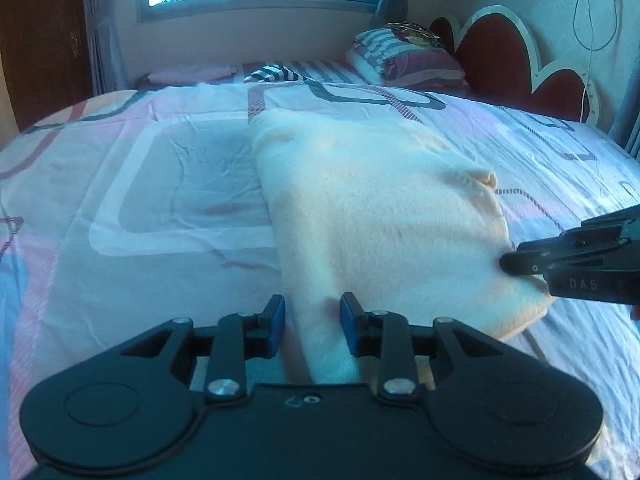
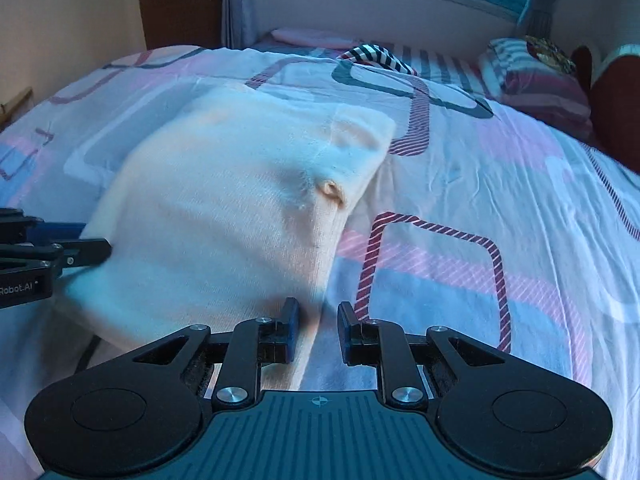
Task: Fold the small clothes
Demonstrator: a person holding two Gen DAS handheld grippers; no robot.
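A cream knit garment [image 1: 380,216], soft, light and limp, is lying partly folded on the bed [image 1: 140,208]. Both tongs, left [image 1: 312,320] and right [image 2: 314,322], are standing narrowly parted astride its near corners, apparently not pinching; those corners offer the best hold.

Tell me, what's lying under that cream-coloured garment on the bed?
The cream garment lies on the patterned bedsheet, whose pink, grey and striped shapes show all around it. Whatever sits directly beneath the cloth is covered, so nothing more can be told.
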